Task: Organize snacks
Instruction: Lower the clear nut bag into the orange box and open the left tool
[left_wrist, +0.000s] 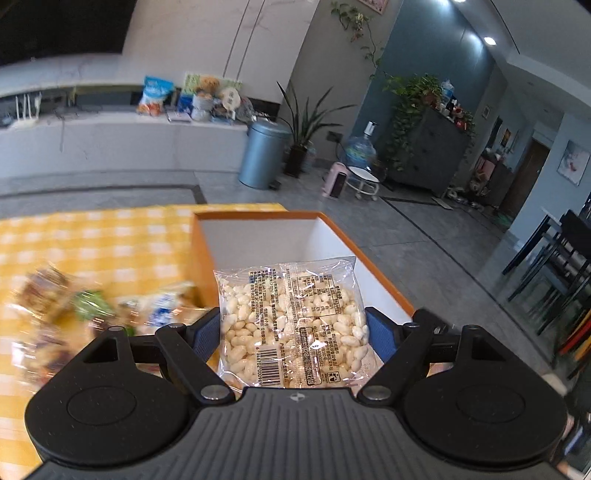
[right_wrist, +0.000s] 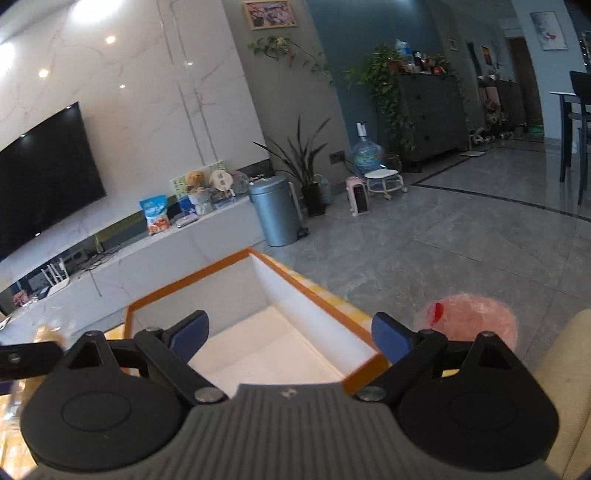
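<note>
— Left hand-held gripper (left_wrist: 293, 328)?
— Clamped on a clear packet of puffed snacks (left_wrist: 291, 325), above the orange-rimmed box (left_wrist: 255, 215) at the table (left_wrist: 92, 236) edge.
— Right hand-held gripper (right_wrist: 290, 338)?
— Spread wide, holding nothing, over that box

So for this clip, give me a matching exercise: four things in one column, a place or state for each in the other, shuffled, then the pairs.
Things:
1. puffed-rice pack
2. box
3. right gripper
4. loose snacks

Places or states:
A. lying on the yellow checked cloth
B. open, nothing between its pads
C. between the pads of the left gripper
D. orange outside, white inside, no snacks in the part that shows

Pairs: 1-C, 2-D, 3-B, 4-A
</note>
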